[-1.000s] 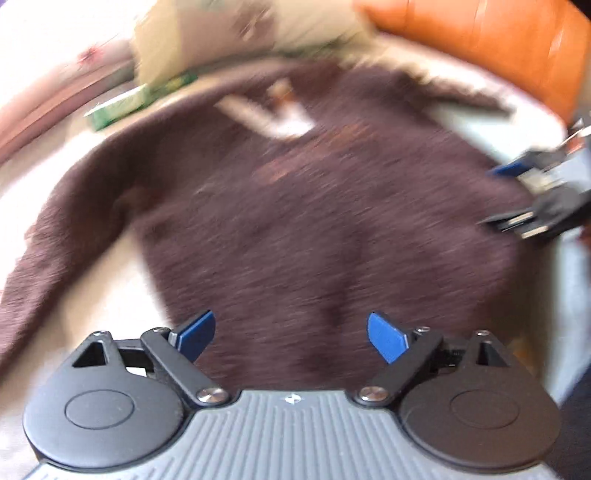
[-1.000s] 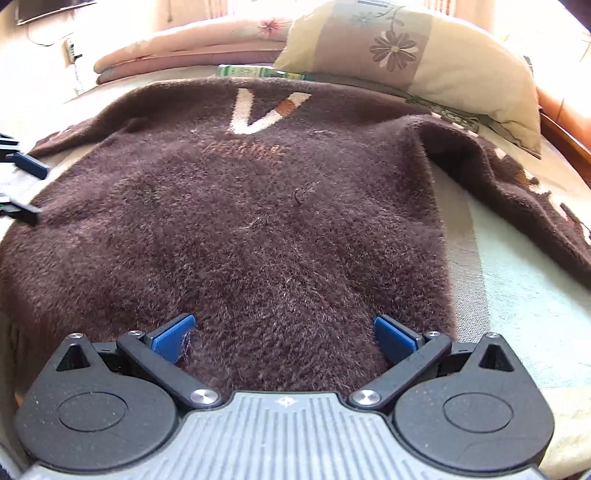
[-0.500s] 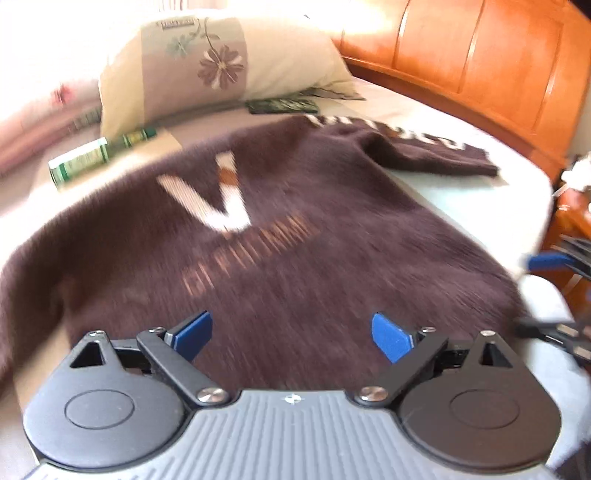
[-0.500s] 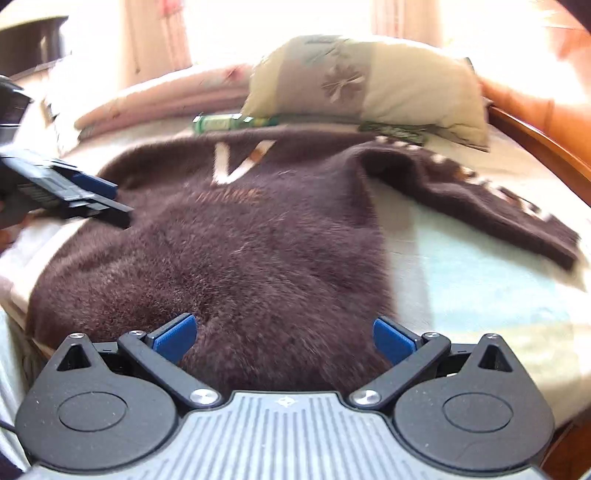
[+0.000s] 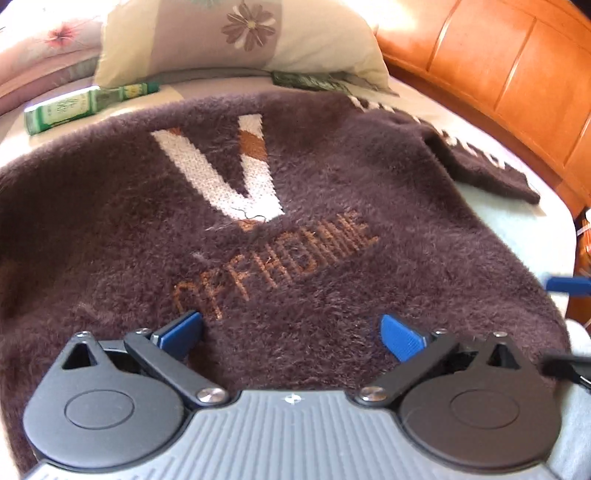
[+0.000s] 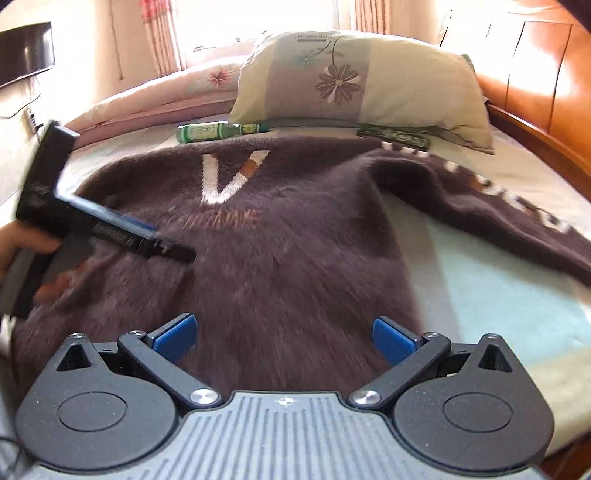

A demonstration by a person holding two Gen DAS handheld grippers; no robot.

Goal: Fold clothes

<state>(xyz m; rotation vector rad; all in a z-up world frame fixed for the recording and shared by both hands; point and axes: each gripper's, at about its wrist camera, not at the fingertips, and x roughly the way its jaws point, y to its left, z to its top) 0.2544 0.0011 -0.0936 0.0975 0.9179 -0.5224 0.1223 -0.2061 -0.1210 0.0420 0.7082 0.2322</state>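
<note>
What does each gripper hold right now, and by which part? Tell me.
Nothing. The left gripper and right gripper are both open above the sweater, gripping no part of it.

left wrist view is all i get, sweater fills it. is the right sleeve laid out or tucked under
Observer: Laid out. The right sleeve runs flat across the bed sheet, away from the sweater body.
Operator: i only catch a blue tip at my right edge, is the right gripper holding anything
Observer: No. The right gripper is open over the hem, with fabric between its pads but not pinched.
Operator: whats behind the pillow
Observer: A folded pink quilt lies beside the pillow, with curtains at a bright window beyond.
</note>
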